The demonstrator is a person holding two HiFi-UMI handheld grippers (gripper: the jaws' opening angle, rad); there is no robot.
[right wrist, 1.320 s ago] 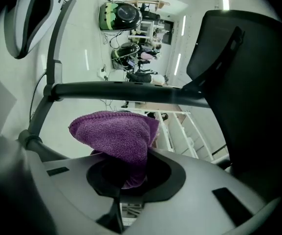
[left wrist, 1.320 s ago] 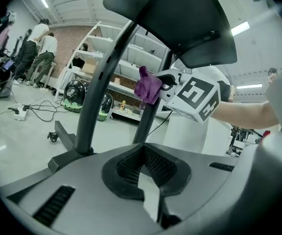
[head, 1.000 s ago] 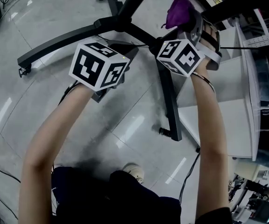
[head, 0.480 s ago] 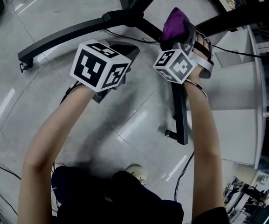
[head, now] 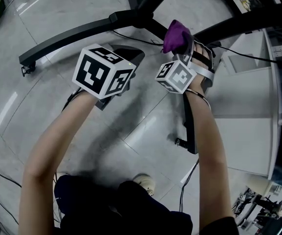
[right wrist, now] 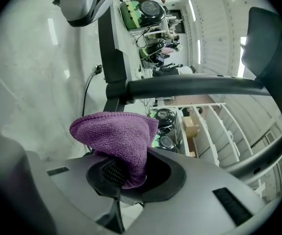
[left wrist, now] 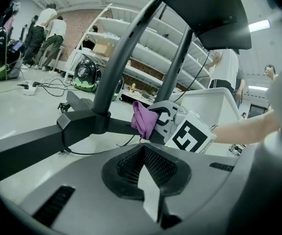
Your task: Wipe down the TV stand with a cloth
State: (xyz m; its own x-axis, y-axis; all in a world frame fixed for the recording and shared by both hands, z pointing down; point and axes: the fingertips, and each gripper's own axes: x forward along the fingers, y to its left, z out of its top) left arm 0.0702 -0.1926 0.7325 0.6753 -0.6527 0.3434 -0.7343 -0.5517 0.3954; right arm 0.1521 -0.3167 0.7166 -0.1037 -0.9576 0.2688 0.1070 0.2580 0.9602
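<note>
I am holding the cloth (right wrist: 115,138) in my right gripper (right wrist: 115,175). Its jaws are pinching shut on the lower fold, so the rest is bulging out ahead as a soft purple wad. It is thick, fuzzy, looped microfibre that squashes easily.

In the head view it is hanging just over the root of the near leg (head: 188,124) of the TV stand (head: 131,17), close to the hub. I cannot tell whether it is touching the metal yet.

Over the last second I have been drawing the cloth in from the right, away from the white cabinet (head: 238,106), and down toward that hub. My left gripper (left wrist: 143,148) has hardly moved. I judge this to mean the wiping is only getting started on this part of the base and is not yet well along.

The stand is matte black metal. Flattened legs are spreading from the hub, with a small caster (head: 26,71) showing at the tip of the far left one. In the left gripper view, curved tubes are rising from the hub. These are hard, smooth faces, and I expect the cloth to slide along them readily.

My left gripper is hovering beside the right one with its jaws closed together and nothing between them.

Below everything, the floor (head: 48,111) is showing glossy pale grey tiles that are throwing back streaks of light.
</note>
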